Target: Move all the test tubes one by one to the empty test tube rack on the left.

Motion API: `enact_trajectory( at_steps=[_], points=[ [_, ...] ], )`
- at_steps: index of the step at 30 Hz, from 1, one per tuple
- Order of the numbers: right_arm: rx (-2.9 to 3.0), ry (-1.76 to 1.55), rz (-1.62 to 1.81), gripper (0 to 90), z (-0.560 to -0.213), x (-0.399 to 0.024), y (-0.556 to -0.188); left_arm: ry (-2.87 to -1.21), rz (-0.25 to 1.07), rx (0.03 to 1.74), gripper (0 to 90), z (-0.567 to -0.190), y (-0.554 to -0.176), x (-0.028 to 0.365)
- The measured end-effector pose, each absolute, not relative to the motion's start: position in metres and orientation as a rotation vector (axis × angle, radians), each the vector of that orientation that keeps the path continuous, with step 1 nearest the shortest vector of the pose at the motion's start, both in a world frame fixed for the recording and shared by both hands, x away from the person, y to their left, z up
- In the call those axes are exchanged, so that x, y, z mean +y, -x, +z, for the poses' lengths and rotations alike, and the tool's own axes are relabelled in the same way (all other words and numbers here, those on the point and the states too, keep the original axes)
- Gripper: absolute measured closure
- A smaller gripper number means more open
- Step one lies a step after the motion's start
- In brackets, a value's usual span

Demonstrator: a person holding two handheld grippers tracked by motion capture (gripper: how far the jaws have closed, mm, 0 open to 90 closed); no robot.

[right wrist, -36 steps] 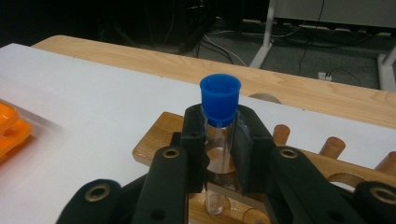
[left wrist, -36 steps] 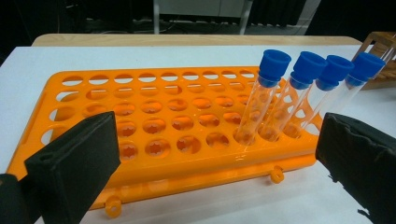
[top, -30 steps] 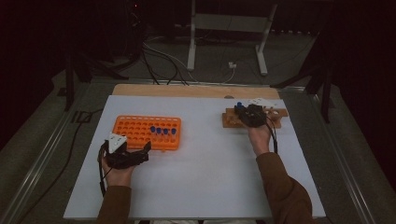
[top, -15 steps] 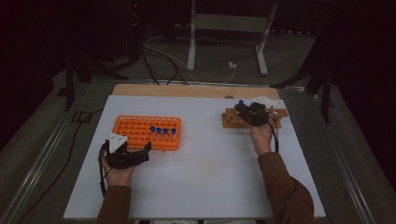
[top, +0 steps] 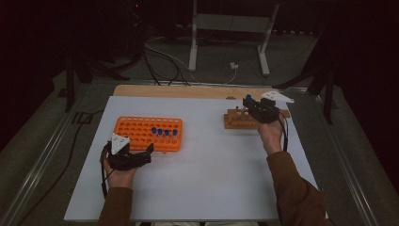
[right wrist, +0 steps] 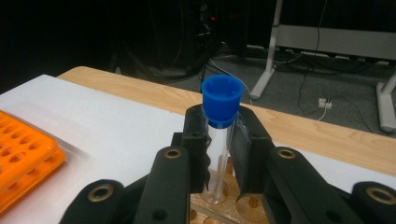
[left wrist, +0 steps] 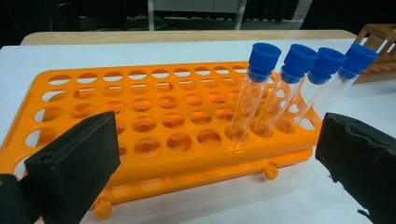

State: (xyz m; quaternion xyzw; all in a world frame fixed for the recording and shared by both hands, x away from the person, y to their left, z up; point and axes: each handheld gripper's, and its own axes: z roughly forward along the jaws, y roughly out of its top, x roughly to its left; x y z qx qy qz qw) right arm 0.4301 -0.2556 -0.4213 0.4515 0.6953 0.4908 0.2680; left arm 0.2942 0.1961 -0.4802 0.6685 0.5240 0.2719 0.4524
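With the right gripper [right wrist: 218, 154] clamped on the blue-capped tube [right wrist: 219, 135] above the wooden rack [top: 240, 120], lift straight (no tilting). Left gripper [left wrist: 210, 154] waits, jaws apart, by the orange rack [left wrist: 154, 121].

We wore brown long sleeves [top: 294, 188] on both forearms, seen at the bottom of the high view. Our left claw [top: 126, 157] was black, topped with a pale grey three-cornered plate [top: 119, 142], and a black cable [top: 102, 181] looped from it at the lower left of the frame. Our right claw [top: 259, 109] was black too, with a like plate [top: 277, 97] at its upper right and a dark cable [top: 283, 134] beside the wrist. In the left gripper view its jaws carried thick, matte black pads [left wrist: 77, 163], the right-hand one frayed at its edge. In the right gripper view, brass-coloured screws [right wrist: 173, 153] sat in the rounded black links.
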Motion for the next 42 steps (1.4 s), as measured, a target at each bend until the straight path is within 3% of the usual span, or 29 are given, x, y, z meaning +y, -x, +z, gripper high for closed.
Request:
enact_trajectory(
  at_steps=[14, 34, 42],
  points=[
    [1.928, -1.110, 1.396, 77.1, -0.409, -0.258, -0.403, -1.648, 0.675, 1.294, 0.7, -0.480, -0.294, 0.196],
    [2.071, -1.118, 1.466, 76.9, -0.437, -0.243, -0.357, -1.643, 0.681, 1.278, 0.7, -0.479, -0.292, 0.190],
    [2.123, -1.116, 1.472, 76.8, -0.440, -0.229, -0.351, -1.629, 0.742, 1.178, 3.3, -0.459, -0.280, 0.169]
  ],
)
